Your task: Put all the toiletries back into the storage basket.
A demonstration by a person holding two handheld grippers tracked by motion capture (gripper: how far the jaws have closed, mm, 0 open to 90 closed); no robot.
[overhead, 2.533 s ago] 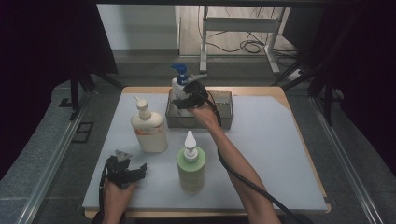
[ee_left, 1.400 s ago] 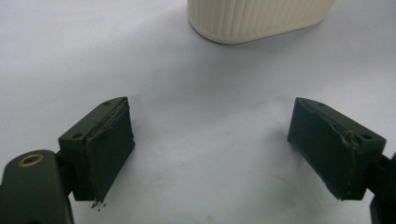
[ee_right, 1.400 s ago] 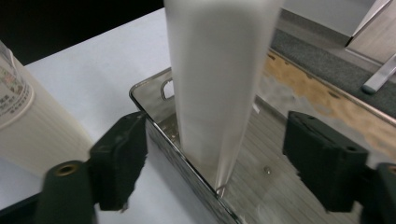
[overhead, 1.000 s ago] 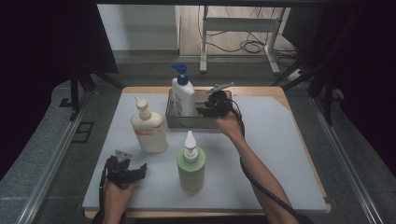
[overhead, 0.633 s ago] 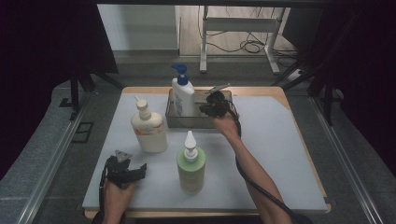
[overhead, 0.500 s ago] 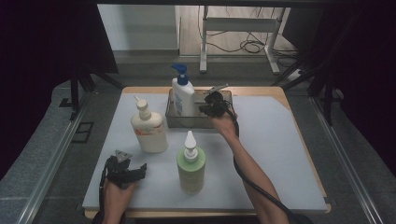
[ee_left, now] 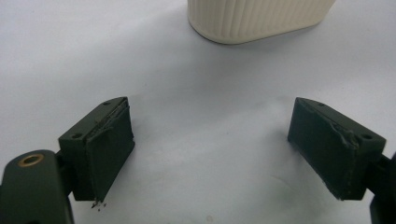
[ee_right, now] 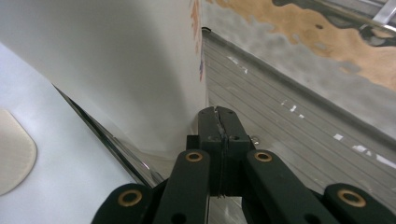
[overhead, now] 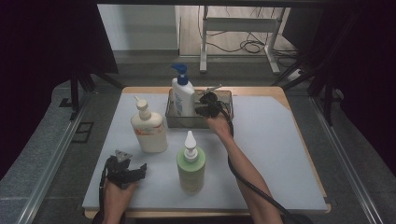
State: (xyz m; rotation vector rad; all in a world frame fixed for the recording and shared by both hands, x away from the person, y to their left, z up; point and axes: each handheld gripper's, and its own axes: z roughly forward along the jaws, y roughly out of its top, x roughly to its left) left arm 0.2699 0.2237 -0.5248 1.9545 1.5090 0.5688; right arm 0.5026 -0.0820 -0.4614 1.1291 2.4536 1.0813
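While the white pump bottle (overhead: pixel 183 95) with its blue pump head stands upright in the left end of the grey tray (overhead: pixel 224 97) at 12 o'clock on the table (overhead: pixel 280 140), the right hand-held gripper (overhead: pixel 204 104) sits just beside it at its 3 o'clock, over the tray. Jaws pressed flat together, nothing between them; the right gripper view shows them closed, with the bottle's white wall (ee_right: pixel 116 70) right ahead and the ribbed tray floor (ee_right: pixel 280 126) to one side. Two and a half seconds back this gripper clasped the bottle; now the bottle stands free. The jaws have just been closing, empty.

Cream pump bottle (overhead: pixel 148 128) at 10 o'clock from the table's middle, apart from the tray. Green bottle (overhead: pixel 190 163) with white nozzle near the middle, towards 6 o'clock. Neither has shifted.

Left hand-held gripper (overhead: pixel 125 169) at 7 o'clock, resting on the table, same spot as before; jaws spread wide, empty, the cream bottle's ribbed base (ee_left: pixel 257 18) ahead of them.
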